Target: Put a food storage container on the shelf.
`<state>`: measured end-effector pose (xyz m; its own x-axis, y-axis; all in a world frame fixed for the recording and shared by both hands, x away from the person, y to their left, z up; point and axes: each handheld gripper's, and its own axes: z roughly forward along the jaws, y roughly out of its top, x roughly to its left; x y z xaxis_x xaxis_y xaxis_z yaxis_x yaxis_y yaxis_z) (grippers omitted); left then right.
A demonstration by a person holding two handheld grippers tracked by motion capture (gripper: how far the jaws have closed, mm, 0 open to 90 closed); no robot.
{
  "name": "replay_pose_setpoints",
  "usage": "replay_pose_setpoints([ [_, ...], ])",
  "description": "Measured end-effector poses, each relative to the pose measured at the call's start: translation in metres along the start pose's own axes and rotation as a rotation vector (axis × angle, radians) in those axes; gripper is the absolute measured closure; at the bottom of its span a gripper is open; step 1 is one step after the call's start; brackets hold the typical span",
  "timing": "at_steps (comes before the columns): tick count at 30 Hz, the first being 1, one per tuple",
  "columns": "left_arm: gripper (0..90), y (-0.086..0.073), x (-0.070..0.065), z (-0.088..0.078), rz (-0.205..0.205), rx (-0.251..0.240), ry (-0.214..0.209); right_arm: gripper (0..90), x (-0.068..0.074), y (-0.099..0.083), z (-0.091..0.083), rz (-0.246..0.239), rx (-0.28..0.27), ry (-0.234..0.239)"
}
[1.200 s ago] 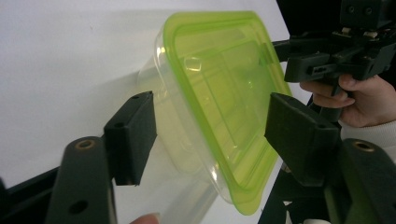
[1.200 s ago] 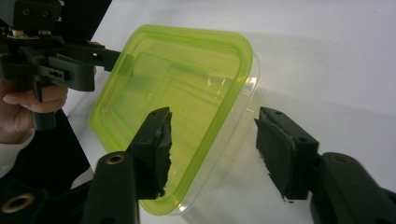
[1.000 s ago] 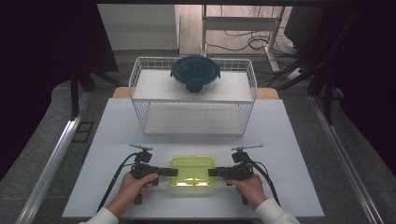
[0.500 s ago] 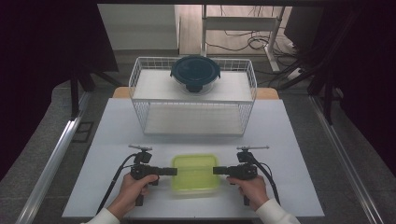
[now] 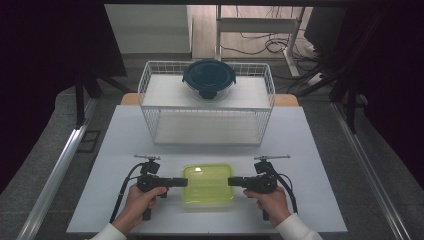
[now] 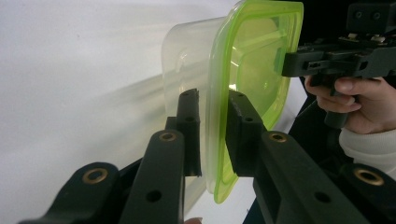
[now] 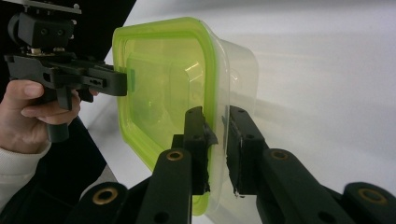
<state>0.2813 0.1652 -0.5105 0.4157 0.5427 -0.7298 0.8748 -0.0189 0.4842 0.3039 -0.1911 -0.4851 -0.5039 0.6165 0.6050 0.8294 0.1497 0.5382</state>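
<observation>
Your left hand-held gripper [image 5: 181,182] and right hand-held gripper [image 5: 234,181], jaws just closing, pinch opposite rims of the clear plastic container with lime-green lid [image 5: 208,183], near the white tabletop [image 5: 320,165] front edge; open surface either side.

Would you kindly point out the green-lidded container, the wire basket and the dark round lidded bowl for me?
green-lidded container [image 5: 207,182], high view, middle of its lid.
wire basket [image 5: 207,126], high view, its front wire wall.
dark round lidded bowl [image 5: 209,76], high view, centre of its lid.

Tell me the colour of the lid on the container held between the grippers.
Translucent yellow-green lid; clearest in the right gripper view.
</observation>
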Motion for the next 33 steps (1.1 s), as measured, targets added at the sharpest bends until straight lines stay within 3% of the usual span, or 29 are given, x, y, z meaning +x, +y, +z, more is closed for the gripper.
replay_pose_setpoints([
  [12,78.2,0.002,-0.011,-0.01,0.05,-0.026,0.014,77.9,0.017,0.006,-0.01,-0.09,-0.037,0.0],
  [33,78.3,0.01,-0.023,-0.021,0.092,-0.057,0.027,78.2,0.027,0.013,-0.016,-0.137,-0.066,-0.004],
])
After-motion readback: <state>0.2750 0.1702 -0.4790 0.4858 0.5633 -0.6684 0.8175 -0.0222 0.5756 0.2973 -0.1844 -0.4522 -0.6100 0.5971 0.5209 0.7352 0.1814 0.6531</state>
